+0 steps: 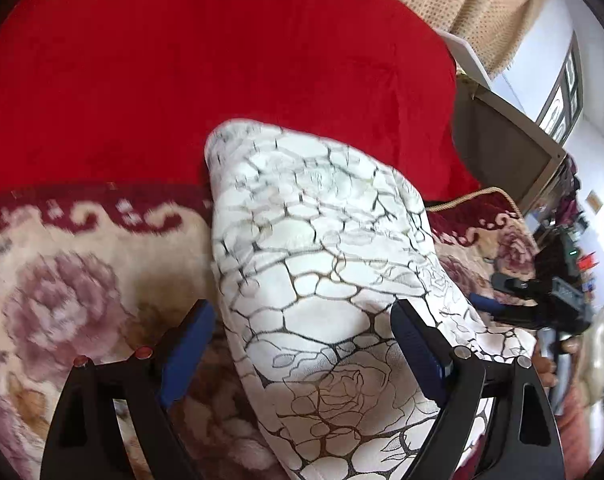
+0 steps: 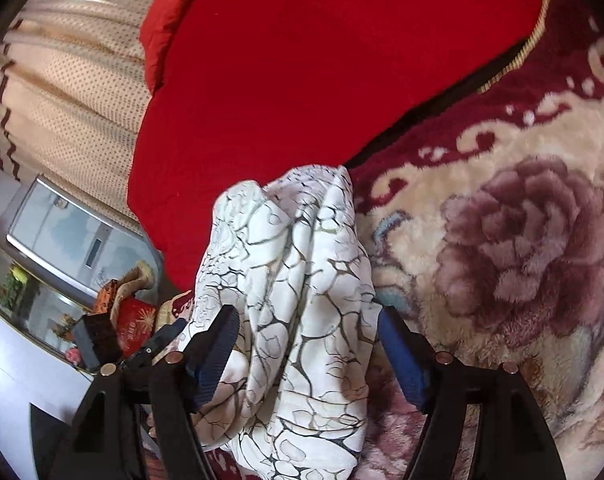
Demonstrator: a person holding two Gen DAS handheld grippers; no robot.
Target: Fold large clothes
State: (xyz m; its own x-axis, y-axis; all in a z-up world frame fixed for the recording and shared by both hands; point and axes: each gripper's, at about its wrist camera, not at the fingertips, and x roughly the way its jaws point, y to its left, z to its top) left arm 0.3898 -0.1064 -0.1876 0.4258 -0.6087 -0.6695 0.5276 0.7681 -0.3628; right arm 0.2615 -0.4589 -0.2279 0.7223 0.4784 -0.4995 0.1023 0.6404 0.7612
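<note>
A white garment (image 1: 321,240) printed with dark crackle lines and roses lies bunched on a plush floral blanket (image 1: 62,280). My left gripper (image 1: 302,340) stands open wide around its near end. The right fingertip overlaps the cloth and the left pad sits just beside its edge. In the right wrist view the same garment (image 2: 294,260) is gathered in loose folds between the pads of my right gripper (image 2: 307,344), which is open. The left finger lies in front of the cloth. The other gripper (image 1: 541,300) and a hand show at the right edge of the left wrist view.
A red blanket (image 1: 222,60) (image 2: 302,60) covers the bed beyond the garment. The floral blanket (image 2: 501,240) spreads to the right. A beige dotted cover (image 2: 70,100) hangs at the left, with a grey cabinet (image 2: 70,232) and a red box (image 2: 132,326) below.
</note>
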